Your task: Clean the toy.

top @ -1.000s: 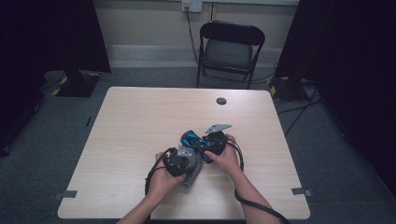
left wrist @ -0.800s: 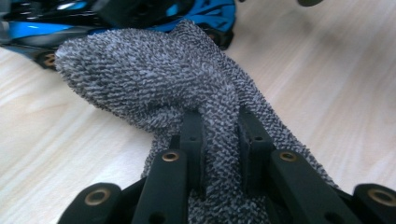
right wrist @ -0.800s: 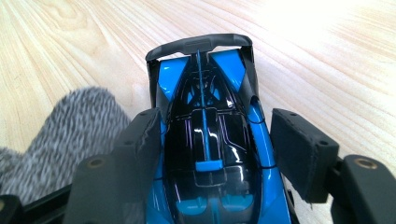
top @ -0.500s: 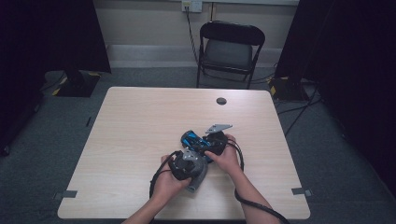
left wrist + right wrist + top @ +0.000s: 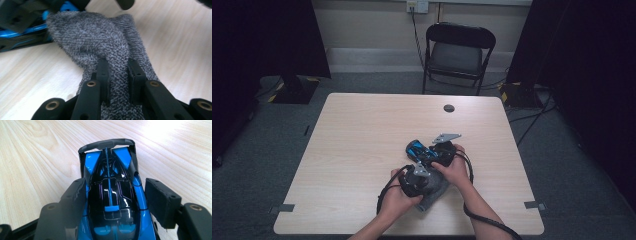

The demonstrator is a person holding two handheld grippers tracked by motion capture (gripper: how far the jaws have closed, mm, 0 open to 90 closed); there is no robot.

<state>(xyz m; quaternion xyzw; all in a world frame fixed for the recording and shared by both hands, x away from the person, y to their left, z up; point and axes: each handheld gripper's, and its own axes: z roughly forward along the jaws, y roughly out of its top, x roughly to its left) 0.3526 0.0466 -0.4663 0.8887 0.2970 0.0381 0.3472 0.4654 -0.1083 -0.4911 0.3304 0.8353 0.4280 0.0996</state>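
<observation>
Work in hand: wiping a blue and black toy car (image 5: 112,202) with a grey cloth (image 5: 100,45) on the wooden counter (image 5: 362,140); this is a judgement from how the two things are held against each other

Done so far: both things are gripped and brought together; in the left gripper view the far edge of the cloth lies touching the car's side

Left to do: judged from these pictures, the rubbing over the car's body is underway or just starting; nothing shows the car as finished, and both things have yet to be set down

Toy car: low on the counter near its middle, just in front of the person, its rear wing pointing away from the right gripper's camera

Cloth: draped from the left gripper down onto the counter, just beside the car on the person's side

Left gripper (image 5: 117,75): fingers pressed close together, pinching a fold of the cloth between them

Right gripper (image 5: 115,202): fingers partly spread and straddling the car's body; the left one lies against its flank, the other looks just off it, so the hold seems light

Left hand (image 5: 404,197): forearm comes in from the bottom edge, hand wrapped over the gripper, which points toward the car

Right hand (image 5: 457,167): just beyond the left one, gripper held low and near level along the car's length
</observation>
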